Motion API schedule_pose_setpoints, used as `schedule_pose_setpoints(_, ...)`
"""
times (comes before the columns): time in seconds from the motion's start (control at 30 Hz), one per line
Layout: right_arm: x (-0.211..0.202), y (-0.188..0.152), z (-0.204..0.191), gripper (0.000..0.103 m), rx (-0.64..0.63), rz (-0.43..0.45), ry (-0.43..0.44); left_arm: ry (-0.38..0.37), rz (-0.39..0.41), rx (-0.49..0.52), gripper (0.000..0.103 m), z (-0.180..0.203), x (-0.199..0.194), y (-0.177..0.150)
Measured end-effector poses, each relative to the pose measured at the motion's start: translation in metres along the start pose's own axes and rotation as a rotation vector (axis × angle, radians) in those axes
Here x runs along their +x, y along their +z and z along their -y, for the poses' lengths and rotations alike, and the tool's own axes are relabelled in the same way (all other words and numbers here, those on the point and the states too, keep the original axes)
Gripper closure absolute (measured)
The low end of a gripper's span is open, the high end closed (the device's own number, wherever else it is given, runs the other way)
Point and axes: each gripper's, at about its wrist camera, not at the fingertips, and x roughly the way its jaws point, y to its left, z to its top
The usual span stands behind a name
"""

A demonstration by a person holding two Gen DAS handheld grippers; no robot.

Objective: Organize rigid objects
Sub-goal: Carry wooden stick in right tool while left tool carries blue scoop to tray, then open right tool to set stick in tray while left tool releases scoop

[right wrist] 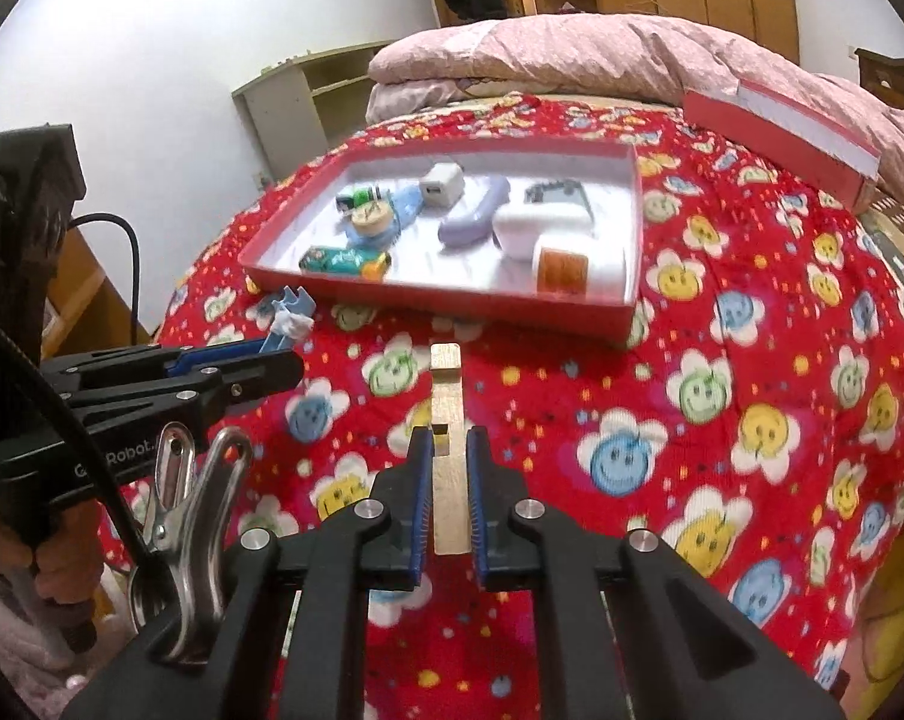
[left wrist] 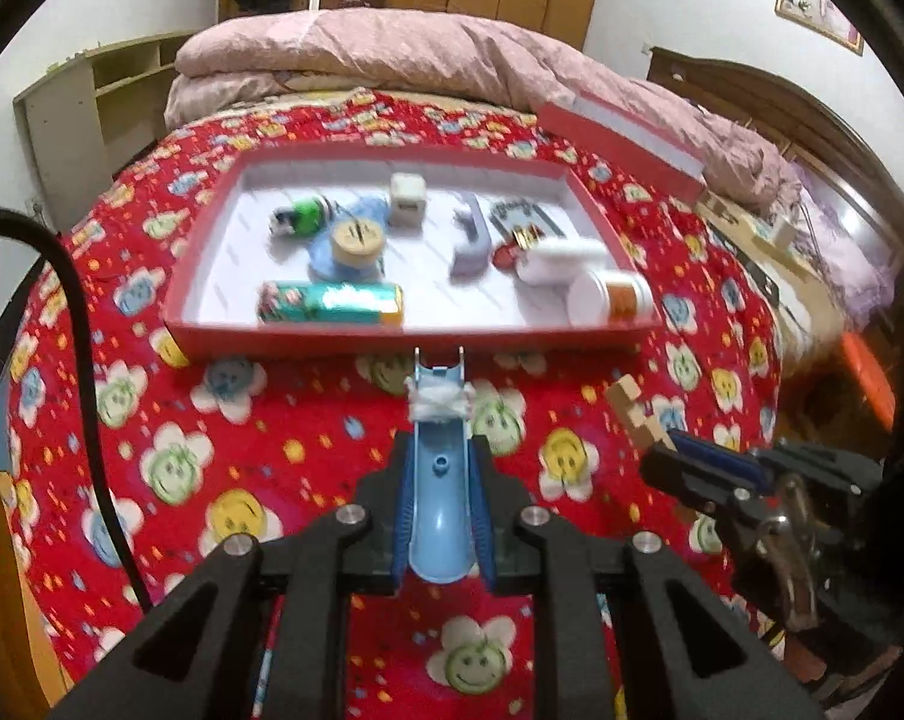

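Two tools, each clamped on one small object above the bed.

Left tool [left wrist: 440, 516] pinches a light blue plastic piece [left wrist: 437, 480] with white wrapping near its forked tip, pads tight against its sides; right tool [right wrist: 450, 498] grips a notched wooden block [right wrist: 447, 420] that sticks out forward between its closed pads. Both are held clear above the red flower-print bedspread [left wrist: 308, 420], side by side, each visible in the other's view. Just ahead lies a shallow red box [left wrist: 392, 339] with a white inside, holding a green tube, a round wooden disc, a white charger cube, a lavender handle, and white bottles. Its red lid [right wrist: 781, 120] leans on the pink quilt [left wrist: 404, 54] beyond.
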Motion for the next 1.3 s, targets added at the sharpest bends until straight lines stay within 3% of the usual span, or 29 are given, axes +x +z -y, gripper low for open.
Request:
schedule_pose_setpoints(0.23,0.001,0.041,-0.001,0.091,-0.010,0.035,0.001,0.032,0.046,-0.025,0.085,-0.014,0.000,0.039)
schedule_pose_setpoints(0.6,0.036,0.109,0.021,0.091,0.034,0.036,-0.047,0.054,0.041,-0.049,0.085,-0.029,0.030,0.090)
schedule_pose_setpoints(0.93,0.066,0.130,0.043,0.091,0.052,-0.005,-0.102,0.103,0.002,-0.052,0.085,-0.043,0.065,0.109)
schedule_pose_setpoints(1.13,0.076,0.132,0.045,0.091,0.065,-0.017,-0.098,0.092,-0.006,-0.079,0.085,-0.046,0.072,0.112)
schedule_pose_setpoints(1.2,0.077,0.131,0.043,0.087,0.057,-0.013,-0.095,0.102,-0.008,-0.083,0.079,-0.046,0.072,0.110)
schedule_pose_setpoints(1.23,0.078,0.130,0.042,0.084,0.054,-0.014,-0.099,0.102,-0.010,-0.082,0.069,-0.047,0.072,0.110)
schedule_pose_setpoints(1.3,0.080,0.129,0.041,0.072,0.056,-0.014,-0.107,0.104,0.000,-0.089,0.061,-0.049,0.071,0.110)
